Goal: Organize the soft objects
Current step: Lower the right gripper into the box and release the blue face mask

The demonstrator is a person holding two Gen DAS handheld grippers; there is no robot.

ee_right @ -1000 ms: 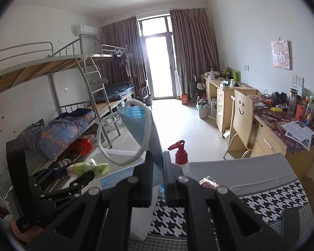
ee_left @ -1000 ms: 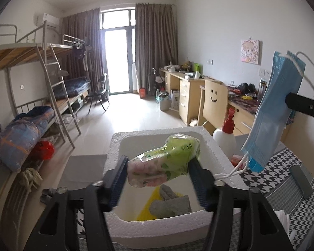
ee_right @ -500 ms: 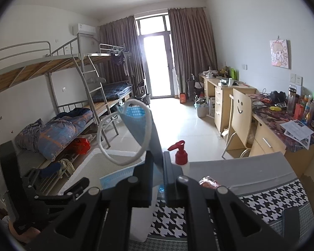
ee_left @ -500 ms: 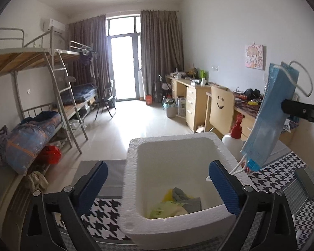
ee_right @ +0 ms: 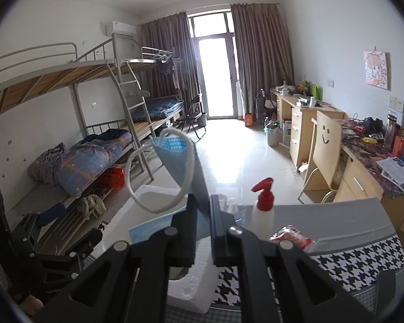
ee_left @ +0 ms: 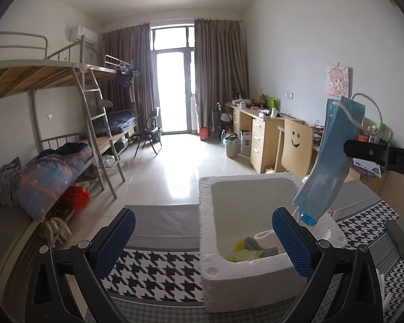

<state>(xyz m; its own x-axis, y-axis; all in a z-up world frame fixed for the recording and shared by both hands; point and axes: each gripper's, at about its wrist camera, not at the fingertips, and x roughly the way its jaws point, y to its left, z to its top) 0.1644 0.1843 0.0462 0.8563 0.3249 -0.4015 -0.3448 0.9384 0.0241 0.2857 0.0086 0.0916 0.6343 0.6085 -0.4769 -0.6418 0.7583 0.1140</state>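
A white foam box (ee_left: pixel 258 271) stands on the houndstooth-cloth table (ee_left: pixel 159 269). Inside lie a green-pink packet (ee_left: pixel 241 254) and grey cloth (ee_left: pixel 253 243). My left gripper (ee_left: pixel 202 239) is open and empty, set back at the box's near left corner. My right gripper (ee_right: pixel 203 215) is shut on a blue face mask (ee_right: pixel 180 156). In the left wrist view the mask (ee_left: pixel 331 156) hangs over the box's right rim, its white ear loop (ee_left: pixel 374 110) sticking up.
A white pump bottle with a red top (ee_right: pixel 264 210) and a red packet (ee_right: pixel 293 237) sit on the table right of the box. A phone-like dark slab (ee_left: pixel 398 238) lies at the table's right. Bunk beds (ee_left: pixel 67 140) stand left, desks and a chair (ee_left: pixel 296 145) right.
My left gripper opened and dropped the green-pink packet into the foam box, then drew back to the left. The right gripper kept holding the mask over the box's right side.
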